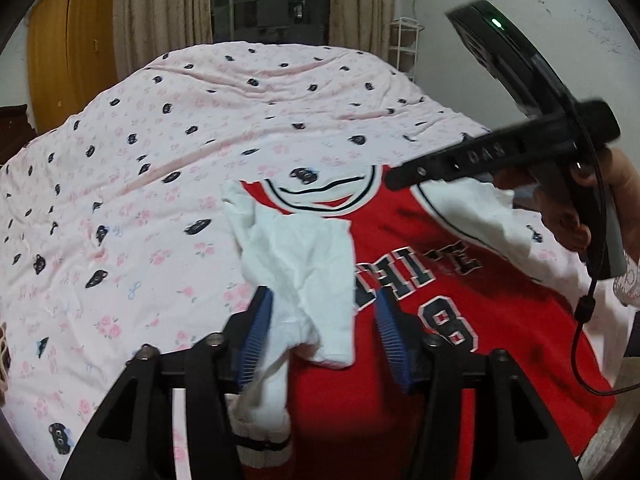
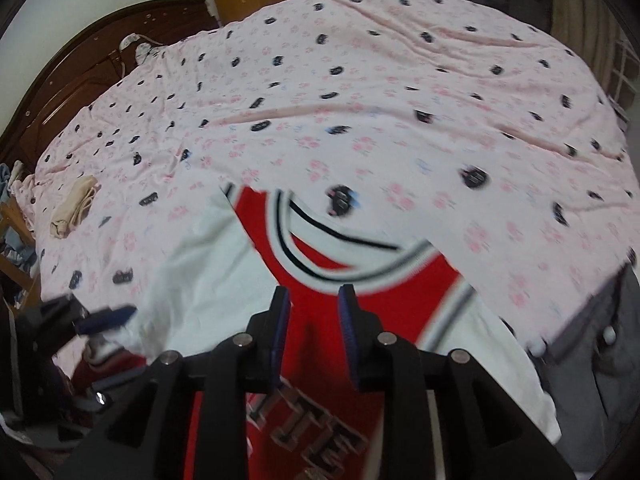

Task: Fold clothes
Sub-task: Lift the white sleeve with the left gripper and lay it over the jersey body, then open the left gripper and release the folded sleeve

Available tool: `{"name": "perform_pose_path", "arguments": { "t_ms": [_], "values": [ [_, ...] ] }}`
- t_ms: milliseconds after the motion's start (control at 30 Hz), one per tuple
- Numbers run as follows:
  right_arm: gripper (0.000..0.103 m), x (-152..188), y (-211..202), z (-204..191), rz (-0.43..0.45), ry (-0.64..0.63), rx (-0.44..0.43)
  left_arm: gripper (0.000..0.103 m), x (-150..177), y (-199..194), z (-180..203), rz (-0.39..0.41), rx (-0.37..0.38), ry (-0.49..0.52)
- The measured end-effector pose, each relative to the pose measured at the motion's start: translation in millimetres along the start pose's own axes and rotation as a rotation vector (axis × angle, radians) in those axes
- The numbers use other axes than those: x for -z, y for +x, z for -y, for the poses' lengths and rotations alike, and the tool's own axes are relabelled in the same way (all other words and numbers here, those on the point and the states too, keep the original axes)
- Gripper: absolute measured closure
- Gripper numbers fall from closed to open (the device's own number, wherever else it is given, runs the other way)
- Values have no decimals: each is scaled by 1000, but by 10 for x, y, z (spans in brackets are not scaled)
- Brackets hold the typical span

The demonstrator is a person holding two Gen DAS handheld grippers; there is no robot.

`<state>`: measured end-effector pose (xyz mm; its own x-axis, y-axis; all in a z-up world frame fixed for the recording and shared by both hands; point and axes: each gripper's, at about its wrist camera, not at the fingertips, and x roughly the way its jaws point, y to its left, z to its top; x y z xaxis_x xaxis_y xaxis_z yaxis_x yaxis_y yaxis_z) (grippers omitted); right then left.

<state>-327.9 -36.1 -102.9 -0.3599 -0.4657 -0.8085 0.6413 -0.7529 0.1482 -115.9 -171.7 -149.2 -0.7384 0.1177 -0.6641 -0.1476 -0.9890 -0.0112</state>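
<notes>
I see the red jersey (image 1: 460, 312) with white sleeves lying face up on the pink bedspread (image 1: 160, 160), its collar toward twelve o'clock. My left gripper (image 1: 324, 336) is released, its jaws apart around the white sleeve (image 1: 304, 264) folded across the chest, while my right gripper (image 2: 314, 320) hovers over the chest with jaws apart and nothing between them. The cloth looks light, limp and crease-prone, so I would pinch seams or the sleeve cuff at six o'clock.

A pink bedsheet (image 1: 200, 128) with dark cat prints covers the bed, a wooden wardrobe (image 1: 68, 48) stands beside beige curtains (image 1: 160, 0), and a dark headboard (image 2: 92, 60) shows.
</notes>
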Motion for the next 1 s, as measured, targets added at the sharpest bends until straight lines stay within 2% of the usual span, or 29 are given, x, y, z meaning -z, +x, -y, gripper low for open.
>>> {"name": "perform_pose_path", "arguments": {
  "t_ms": [100, 200, 400, 500, 600, 667, 700, 833, 1000],
  "values": [
    [73, 224, -144, 150, 7, 30, 37, 52, 2, 4, 34, -3, -71, 24],
    [71, 408, -251, 274, 9, 59, 64, 52, 6, -8, -54, -5, -152, -2],
    [70, 547, -355, 342, 25, 93, 80, 52, 48, -12, -362, -6, -223, -117],
    [69, 608, -450, 381, 47, 118, 99, 52, 33, -90, -343, 48, -192, -107],
    [67, 710, -568, 492, 74, 181, 123, 50, -6, -138, -161, 97, -118, -49],
    [66, 785, -631, 566, 88, 210, 148, 41, -18, -146, -3, 110, -52, -10],
    [66, 846, -672, 627, 93, 231, 167, 35, -17, -148, 76, 116, -20, 4],
    [66, 1070, -758, 871, 91, 314, 202, 35, -5, -107, 438, 108, 81, 66],
    [66, 1303, -806, 1109, 76, 381, 224, 35, 58, -102, 857, 112, 145, 166]
  ]
}}
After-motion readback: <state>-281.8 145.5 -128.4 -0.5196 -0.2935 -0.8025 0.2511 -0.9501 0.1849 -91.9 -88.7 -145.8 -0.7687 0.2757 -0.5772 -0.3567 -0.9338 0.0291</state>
